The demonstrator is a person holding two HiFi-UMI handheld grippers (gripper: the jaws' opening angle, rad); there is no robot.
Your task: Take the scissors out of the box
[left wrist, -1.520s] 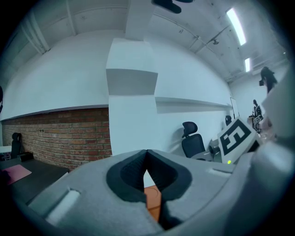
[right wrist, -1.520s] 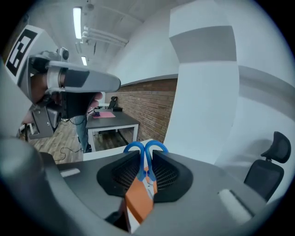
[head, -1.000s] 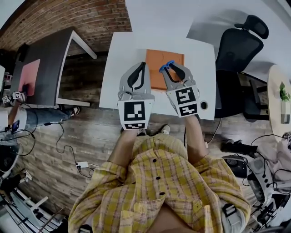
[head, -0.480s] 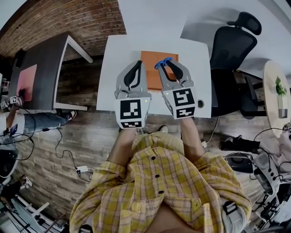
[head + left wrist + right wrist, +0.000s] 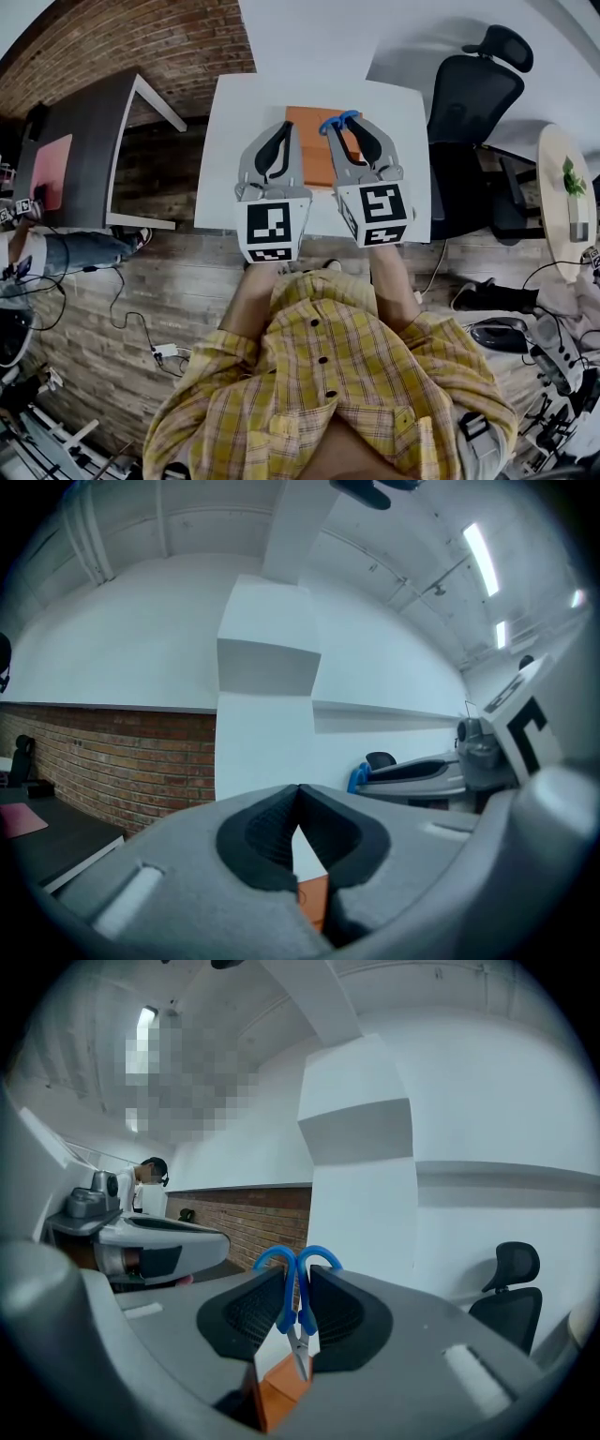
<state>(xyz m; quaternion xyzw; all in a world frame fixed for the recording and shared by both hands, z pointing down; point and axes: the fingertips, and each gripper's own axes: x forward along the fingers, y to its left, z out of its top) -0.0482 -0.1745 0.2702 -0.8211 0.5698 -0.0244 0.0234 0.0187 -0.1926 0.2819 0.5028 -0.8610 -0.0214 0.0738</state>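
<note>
Right gripper [image 5: 343, 124] has its jaws clamped on the scissors [image 5: 296, 1283], pads pressing both sides of the blue handles, so the jaws stand partly apart w/ the handles filling the gap. The two blue loops poke out past the jaw tips; the short metal blades point down btwn the pads, toward the orange box [image 5: 315, 155] below the jaws. Can't tell if the blade tip is clear of the box. Left gripper [image 5: 298, 789] is closed w/ nothing in it: pad tips meet, and only a sliver of the box and the white surface [image 5: 225, 141] shows through the slot lower down. In the head view both grippers sit side by side over the surface, the left one's jaws at the box's left edge, the right one's jaws over the box w/ the scissors at its far edge. Only print in view: b/w square markers on the right cube [image 5: 373, 211] and the left cube [image 5: 272, 228], patterns only, not letters.
</note>
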